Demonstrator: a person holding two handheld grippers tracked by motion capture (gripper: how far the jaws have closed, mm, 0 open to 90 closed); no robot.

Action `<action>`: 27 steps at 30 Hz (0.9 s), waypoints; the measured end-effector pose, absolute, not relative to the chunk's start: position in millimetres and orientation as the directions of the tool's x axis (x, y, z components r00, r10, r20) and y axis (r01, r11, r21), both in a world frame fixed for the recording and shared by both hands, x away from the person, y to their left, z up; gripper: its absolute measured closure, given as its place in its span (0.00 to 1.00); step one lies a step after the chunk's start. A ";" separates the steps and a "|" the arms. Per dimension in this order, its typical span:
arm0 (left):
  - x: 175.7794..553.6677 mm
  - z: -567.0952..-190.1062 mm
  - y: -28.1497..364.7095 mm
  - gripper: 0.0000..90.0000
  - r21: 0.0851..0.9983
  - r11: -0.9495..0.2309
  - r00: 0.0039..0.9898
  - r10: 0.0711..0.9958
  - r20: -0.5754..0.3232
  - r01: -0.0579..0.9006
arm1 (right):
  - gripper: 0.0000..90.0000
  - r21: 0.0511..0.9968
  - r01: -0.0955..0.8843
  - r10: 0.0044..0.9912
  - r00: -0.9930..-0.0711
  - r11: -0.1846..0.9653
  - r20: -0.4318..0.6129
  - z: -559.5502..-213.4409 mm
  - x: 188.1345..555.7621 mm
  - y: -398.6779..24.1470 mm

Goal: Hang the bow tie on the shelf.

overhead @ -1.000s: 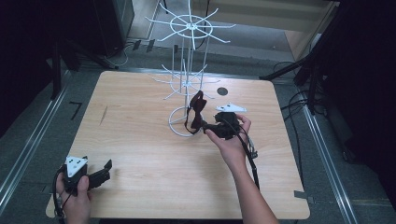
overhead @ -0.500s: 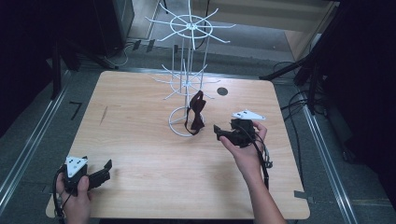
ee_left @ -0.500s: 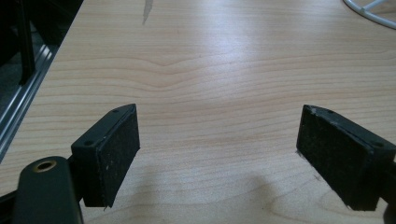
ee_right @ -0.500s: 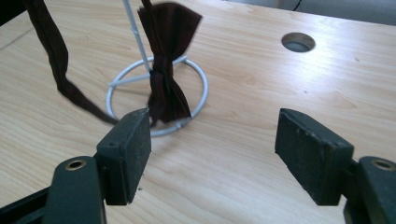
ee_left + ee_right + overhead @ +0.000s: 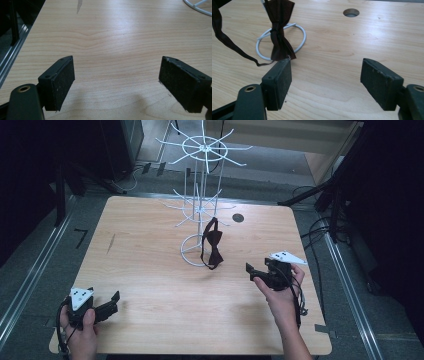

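Note:
A dark bow tie (image 5: 214, 251) hangs by its strap from a lower arm of the white wire rack (image 5: 202, 180), reaching down to the rack's ring base (image 5: 187, 255). My right gripper (image 5: 252, 270) is to the right of the rack, apart from the tie. Its jaws have just been opening further and hold nothing. In the right gripper view the bow tie (image 5: 279, 37) hangs just beyond the left jaw of the right gripper (image 5: 327, 67), in front of the ring base (image 5: 304, 37). My left gripper (image 5: 112, 302) (image 5: 117, 62) stands open over bare wood at the front left corner.
A round hole (image 5: 238, 218) (image 5: 351, 12) sits in the wooden table (image 5: 150, 270) behind and right of the rack. A dark streak (image 5: 110, 243) marks the left side. Cables lie on the floor at the right, and metal rails (image 5: 30, 275) run along the left.
My right gripper has drawn back from the bow tie, moving right and toward the table's front. The tie stays hanging on the rack. The left gripper has kept still.

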State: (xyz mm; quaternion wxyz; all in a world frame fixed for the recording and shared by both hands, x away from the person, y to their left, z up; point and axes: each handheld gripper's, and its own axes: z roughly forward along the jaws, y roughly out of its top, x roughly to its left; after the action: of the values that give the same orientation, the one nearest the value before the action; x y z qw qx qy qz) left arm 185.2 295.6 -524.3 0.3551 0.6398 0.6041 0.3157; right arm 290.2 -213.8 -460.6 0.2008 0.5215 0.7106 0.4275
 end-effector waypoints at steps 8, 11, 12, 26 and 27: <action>185.2 -524.4 295.6 0.16 0.836 -0.017 0.070 0.997 -0.026 0.548 | 0.27 0.824 0.563 0.919 -0.355 0.063 0.172 -470.0 274.2 -237.2; 185.2 -524.3 295.7 0.16 0.836 -0.017 0.070 0.997 -0.026 0.548 | 0.26 0.821 0.569 0.922 -0.340 0.046 0.184 -477.9 269.3 -247.5; 185.2 -524.4 295.6 0.16 0.836 -0.017 0.071 0.997 -0.026 0.548 | 0.25 0.819 0.572 0.923 -0.333 0.038 0.190 -480.6 267.7 -250.7; 185.2 -524.4 295.0 0.16 0.836 -0.019 0.069 0.997 -0.022 0.548 | 0.19 0.821 0.571 0.933 -0.290 -0.009 0.212 -503.9 244.4 -296.8; 185.2 -524.4 295.2 0.16 0.836 -0.022 0.071 0.997 -0.021 0.549 | 0.19 0.823 0.569 0.935 -0.288 -0.009 0.209 -505.1 243.2 -299.6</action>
State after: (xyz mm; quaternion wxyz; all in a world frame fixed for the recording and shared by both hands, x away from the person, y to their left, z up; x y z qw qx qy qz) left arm 185.2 295.2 -524.4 0.3538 0.6406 0.6034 0.3169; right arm 243.2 -299.6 -505.1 0.2089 0.5590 0.6723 0.4381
